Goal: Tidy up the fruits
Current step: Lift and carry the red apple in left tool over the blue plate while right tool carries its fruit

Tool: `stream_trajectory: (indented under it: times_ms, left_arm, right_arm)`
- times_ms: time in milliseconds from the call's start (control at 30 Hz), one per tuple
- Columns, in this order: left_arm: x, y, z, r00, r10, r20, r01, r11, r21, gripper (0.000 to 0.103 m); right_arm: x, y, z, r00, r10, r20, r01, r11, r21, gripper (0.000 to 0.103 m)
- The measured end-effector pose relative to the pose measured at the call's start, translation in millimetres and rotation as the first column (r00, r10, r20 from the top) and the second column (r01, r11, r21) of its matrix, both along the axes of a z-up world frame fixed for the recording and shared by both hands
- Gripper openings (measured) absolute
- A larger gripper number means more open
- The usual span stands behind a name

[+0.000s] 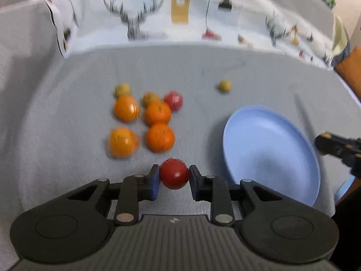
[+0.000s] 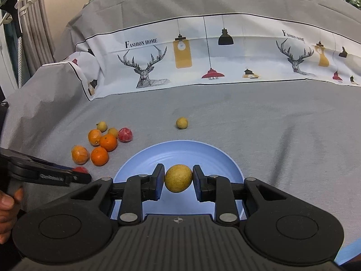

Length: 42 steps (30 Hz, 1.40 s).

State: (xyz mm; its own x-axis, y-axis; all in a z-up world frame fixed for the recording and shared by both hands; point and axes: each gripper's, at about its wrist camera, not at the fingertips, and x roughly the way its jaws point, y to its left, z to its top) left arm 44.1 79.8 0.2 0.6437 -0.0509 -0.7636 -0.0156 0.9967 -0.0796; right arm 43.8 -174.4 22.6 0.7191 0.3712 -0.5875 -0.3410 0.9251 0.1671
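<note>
Left gripper (image 1: 174, 174) is seen clamped on a red fruit (image 1: 174, 173) beside the plate; right gripper (image 2: 178, 178) is clamped on a yellow-brown fruit (image 2: 178, 178) above the blue plate (image 2: 203, 153), in which nothing is seen. Counted on the grey cloth (image 2: 270, 124): four oranges (image 2: 99, 156), three more yellow-brown fruits (image 2: 181, 122), one more red fruit (image 2: 125, 134). "FASHION HOME" (image 2: 141, 43) is read on the printed band.

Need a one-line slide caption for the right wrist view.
Right gripper holds a yellow-brown fruit over the empty blue plate; oranges wait on grey cloth.
</note>
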Motion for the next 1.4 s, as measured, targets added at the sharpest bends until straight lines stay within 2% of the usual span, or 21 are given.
stream_trajectory:
  times_ms: [67, 133, 300, 400, 633, 967, 1400]
  left_arm:
    - [-10, -8, 9, 0.998, 0.004, 0.064, -0.006, 1.000, 0.025, 0.030]
    - [-22, -17, 17, 0.992, 0.011, 0.123, -0.012, 1.000, 0.009, 0.030]
    - [-42, -33, 24, 0.979, 0.027, 0.200, 0.006, 0.987, -0.163, 0.030]
    - [-39, -47, 22, 0.979, -0.024, 0.204, 0.048, 0.992, -0.115, 0.030]
    - [-37, -54, 13, 0.979, -0.068, 0.193, 0.098, 0.983, -0.153, 0.030]
    - [-39, -69, 8, 0.964, -0.160, 0.213, 0.183, 0.979, -0.088, 0.030]
    - [-39, -74, 5, 0.958, -0.189, 0.217, 0.208, 0.976, -0.070, 0.030]
  right_arm:
    - [-1, 1, 0, 1.000, -0.008, 0.008, 0.008, 1.000, -0.002, 0.028]
    - [-1, 1, 1, 1.000, -0.016, 0.017, 0.017, 1.000, -0.004, 0.028]
    - [0, -1, 1, 0.999, -0.030, 0.018, 0.030, 1.000, -0.005, 0.028]
    - [0, 0, 0, 1.000, -0.026, 0.016, 0.026, 1.000, -0.012, 0.028]
    - [2, 3, -1, 1.000, -0.020, 0.009, 0.020, 0.999, -0.026, 0.028]
    - [1, 3, -3, 1.000, -0.017, 0.006, 0.017, 0.999, -0.037, 0.028]
    - [2, 3, -4, 1.000, -0.015, 0.006, 0.015, 0.999, -0.040, 0.028]
